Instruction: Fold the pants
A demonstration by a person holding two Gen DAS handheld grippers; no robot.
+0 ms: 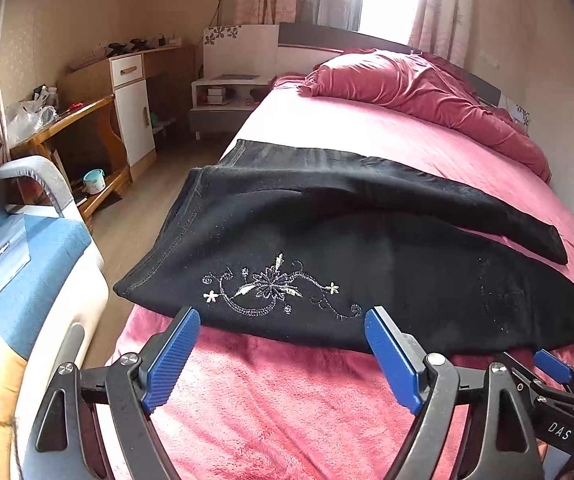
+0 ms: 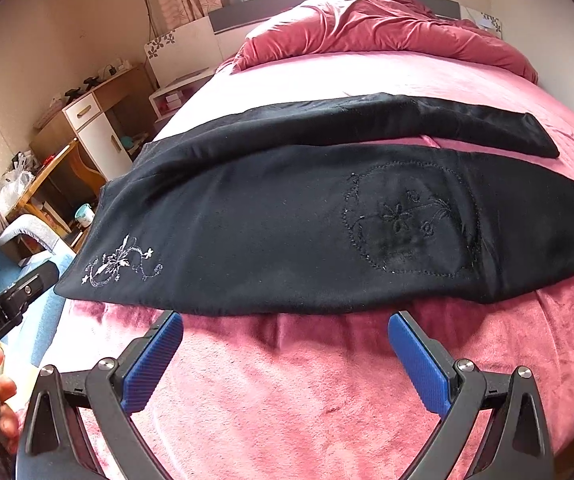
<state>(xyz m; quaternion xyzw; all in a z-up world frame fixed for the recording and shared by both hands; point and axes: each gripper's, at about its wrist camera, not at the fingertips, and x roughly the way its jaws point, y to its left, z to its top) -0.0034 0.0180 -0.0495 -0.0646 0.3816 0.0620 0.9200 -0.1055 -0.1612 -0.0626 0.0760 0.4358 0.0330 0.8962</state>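
Observation:
Black pants [image 1: 327, 240] lie flat across the pink bed, waist to the left, both legs running right, also in the right wrist view [image 2: 287, 224]. White flower embroidery [image 1: 275, 288] marks the near hip. A dark stitched patch [image 2: 411, 220] sits on the near leg. My left gripper [image 1: 283, 318] is open and empty, its blue pads at the pants' near edge by the embroidery. My right gripper [image 2: 285, 324] is open and empty, just short of the near leg's edge. The right gripper's tip shows in the left wrist view [image 1: 551, 364], and the left gripper's body in the right wrist view [image 2: 15, 300].
The bed [image 1: 287, 400] has a pink fleece cover, with a red duvet [image 1: 427, 88] bunched at the head. A blue and white armchair [image 1: 27, 264] stands close to the left side. A nightstand [image 1: 227, 96], cabinet [image 1: 135, 112] and wooden desk [image 1: 75, 120] line the left wall.

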